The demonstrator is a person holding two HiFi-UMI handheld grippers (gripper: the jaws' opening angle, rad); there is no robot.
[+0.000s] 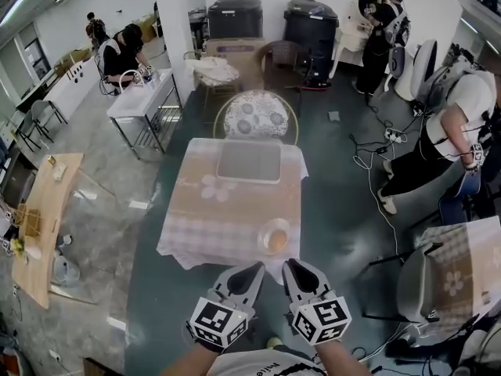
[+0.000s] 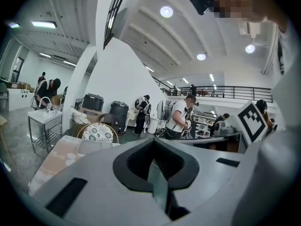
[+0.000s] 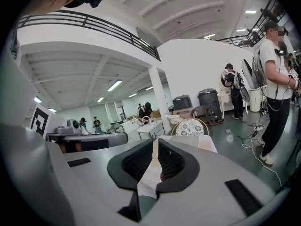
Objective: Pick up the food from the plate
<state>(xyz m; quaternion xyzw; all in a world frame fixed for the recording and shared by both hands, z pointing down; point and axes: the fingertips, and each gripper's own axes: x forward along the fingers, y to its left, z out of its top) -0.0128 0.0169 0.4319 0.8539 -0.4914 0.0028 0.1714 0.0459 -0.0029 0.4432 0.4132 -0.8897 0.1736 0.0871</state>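
Left gripper (image 1: 239,282) and right gripper (image 1: 304,276) are both clenched on nothing, hovering off the surface's (image 1: 211,218) near edge, so pickup isn't started: food (image 1: 277,241) sits on the plate (image 1: 261,241) at the near-right corner; approach, grasp and lift remain.

Your left gripper (image 2: 153,144) and right gripper (image 3: 155,144) have matt grey plastic shells, and their pads (image 3: 138,162) look black, ribbed and rubbery. In front of you, the tablecloth (image 1: 227,218) is soft, matt checked cloth. The tray (image 1: 249,163) on it looks smooth and dull grey. The plate (image 1: 264,228) shows a glazed sheen. The floor (image 1: 337,210) below you is polished and glossy, and the side table (image 1: 47,210) is bare wood.
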